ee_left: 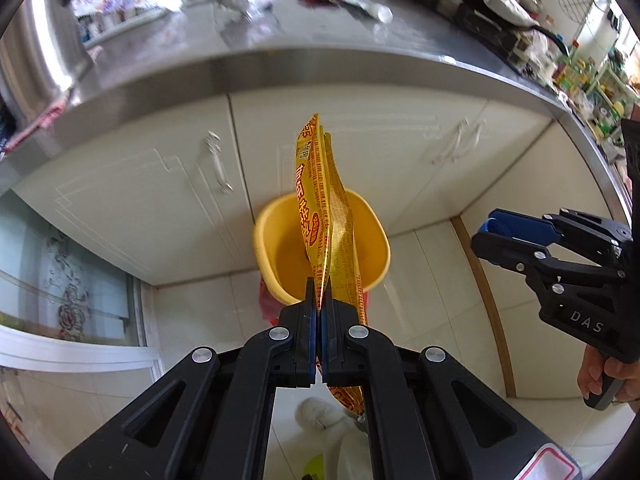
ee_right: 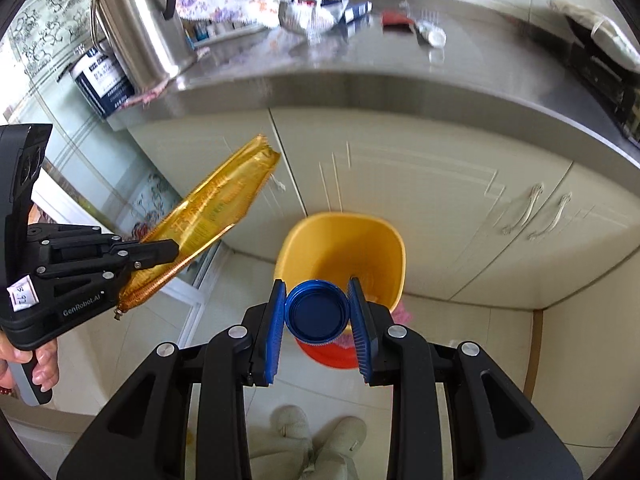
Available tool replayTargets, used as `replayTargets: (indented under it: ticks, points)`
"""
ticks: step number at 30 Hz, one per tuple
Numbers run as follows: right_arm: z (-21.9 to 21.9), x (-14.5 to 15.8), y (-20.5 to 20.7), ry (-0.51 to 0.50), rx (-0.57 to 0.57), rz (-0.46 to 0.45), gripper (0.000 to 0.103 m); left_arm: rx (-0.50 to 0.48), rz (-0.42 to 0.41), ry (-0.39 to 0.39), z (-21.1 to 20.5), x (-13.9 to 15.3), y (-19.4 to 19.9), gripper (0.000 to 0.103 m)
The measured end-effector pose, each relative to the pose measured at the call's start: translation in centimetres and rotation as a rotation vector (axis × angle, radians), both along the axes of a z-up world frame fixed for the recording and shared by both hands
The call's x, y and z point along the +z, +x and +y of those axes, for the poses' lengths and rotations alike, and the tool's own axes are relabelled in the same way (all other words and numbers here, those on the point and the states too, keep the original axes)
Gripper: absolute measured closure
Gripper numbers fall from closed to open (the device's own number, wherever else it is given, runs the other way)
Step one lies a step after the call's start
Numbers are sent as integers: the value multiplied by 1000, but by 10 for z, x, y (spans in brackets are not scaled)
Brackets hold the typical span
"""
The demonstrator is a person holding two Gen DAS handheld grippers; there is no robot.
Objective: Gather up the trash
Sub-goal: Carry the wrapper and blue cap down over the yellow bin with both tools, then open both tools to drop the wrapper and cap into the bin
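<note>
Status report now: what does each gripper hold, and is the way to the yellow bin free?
Left gripper shut on yellow wrapper. Right gripper shut on blue cap. Yellow bin below both, open. Nothing in the way.

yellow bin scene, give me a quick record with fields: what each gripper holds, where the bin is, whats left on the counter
left gripper: shut on yellow snack wrapper, which sticks up past the fingers
right gripper: shut on blue bottle cap, open side toward the camera
yellow bin: on the tiled floor against the cream cabinet doors, below both grippers; nothing clearly visible inside
steel counter: crumpled wrappers and a red packet lie near its back
also on counter: steel kettle at the left end
</note>
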State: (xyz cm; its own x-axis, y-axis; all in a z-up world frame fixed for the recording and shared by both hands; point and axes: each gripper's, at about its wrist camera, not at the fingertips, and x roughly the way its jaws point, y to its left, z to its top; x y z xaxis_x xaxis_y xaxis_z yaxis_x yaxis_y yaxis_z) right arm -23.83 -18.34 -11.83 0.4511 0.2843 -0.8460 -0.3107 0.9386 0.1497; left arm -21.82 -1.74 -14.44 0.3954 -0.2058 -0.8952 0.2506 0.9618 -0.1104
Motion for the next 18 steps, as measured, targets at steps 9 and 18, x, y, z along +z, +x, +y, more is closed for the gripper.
replayTargets:
  ticks: [9, 18]
  points:
    - [-10, -71, 30, 5, 76, 115, 71, -110, 111, -7, -17, -60, 22, 100]
    - [-14, -150, 80, -33, 150, 257, 71, -212, 251, 69, -20, -139, 49, 100]
